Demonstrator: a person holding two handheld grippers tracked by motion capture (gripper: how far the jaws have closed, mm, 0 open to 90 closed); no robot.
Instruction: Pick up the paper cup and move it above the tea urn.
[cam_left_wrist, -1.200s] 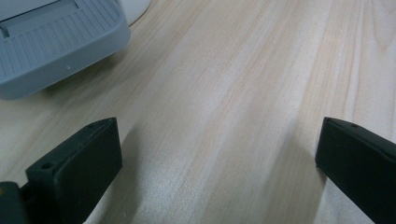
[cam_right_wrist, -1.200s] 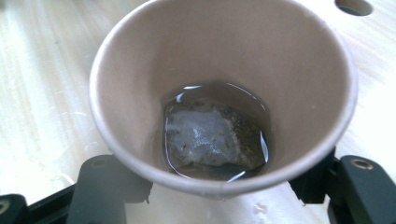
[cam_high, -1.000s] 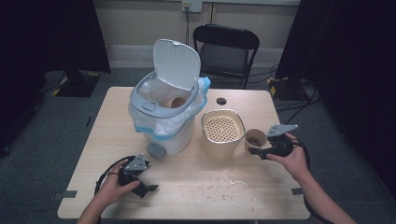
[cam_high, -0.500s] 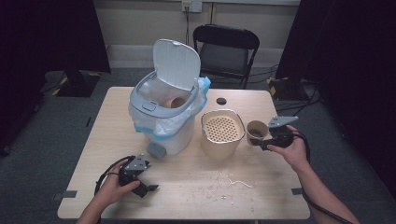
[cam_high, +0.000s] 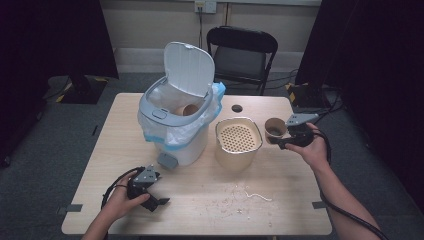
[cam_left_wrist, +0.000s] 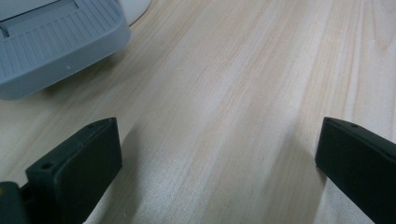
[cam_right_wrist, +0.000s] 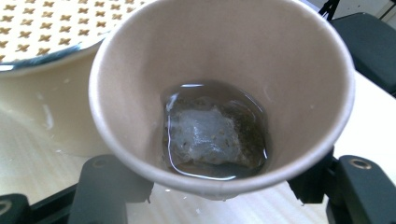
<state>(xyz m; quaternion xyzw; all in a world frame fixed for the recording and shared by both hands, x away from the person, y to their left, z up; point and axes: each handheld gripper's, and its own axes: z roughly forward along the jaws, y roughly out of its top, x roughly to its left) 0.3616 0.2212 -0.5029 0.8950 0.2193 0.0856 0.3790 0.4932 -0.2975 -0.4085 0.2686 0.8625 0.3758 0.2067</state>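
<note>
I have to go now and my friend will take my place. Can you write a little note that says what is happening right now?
Right gripper: shut on the paper cup, held up beside the strainer tub. A wet tea bag sits in a little liquid in it.
Left gripper: open, holding nothing, low over the table near the bin's pedal.
The bin is open, one cup already inside.
Left, probably: drain the cup over the strainer, then bin it.

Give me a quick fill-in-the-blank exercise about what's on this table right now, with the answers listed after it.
1. The right gripper is shut on a paper ____.
2. The paper cup holds liquid and a soaked tea ____.
3. The lid of the trash bin stands ____.
4. The left gripper has its jaws ____ over the table.

Missing words: cup; bag; open; open
</note>
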